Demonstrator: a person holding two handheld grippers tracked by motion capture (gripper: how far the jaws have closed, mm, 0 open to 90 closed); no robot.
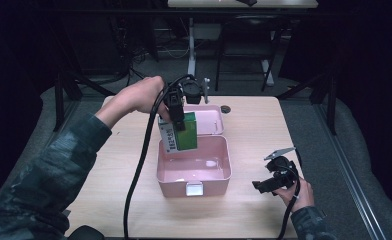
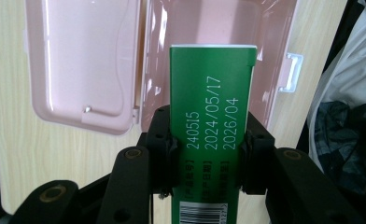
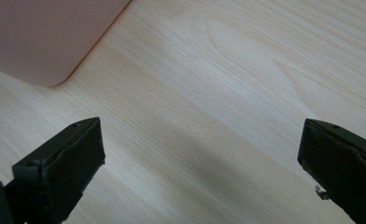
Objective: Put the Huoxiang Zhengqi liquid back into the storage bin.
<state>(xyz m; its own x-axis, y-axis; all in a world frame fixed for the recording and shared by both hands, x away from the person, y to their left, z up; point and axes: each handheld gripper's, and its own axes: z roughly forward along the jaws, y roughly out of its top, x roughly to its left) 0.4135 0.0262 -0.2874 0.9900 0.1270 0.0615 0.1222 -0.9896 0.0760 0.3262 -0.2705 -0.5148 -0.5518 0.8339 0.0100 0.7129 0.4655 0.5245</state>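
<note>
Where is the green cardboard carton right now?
In the high view, the green cardboard carton hangs upright in the left gripper, left of centre, just above the open pink plastic box on the wooden table.

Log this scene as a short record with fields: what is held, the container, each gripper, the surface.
held item: green carton, upright, printed dates on its side
holder: left gripper, jaws clamped on the carton's two sides
position: carton held over the open pink box
box: lid swung back flat on the table, white latch at the near wall
right gripper: jaws wide apart, nothing between them, beside the box
surface: pale wooden table
</note>
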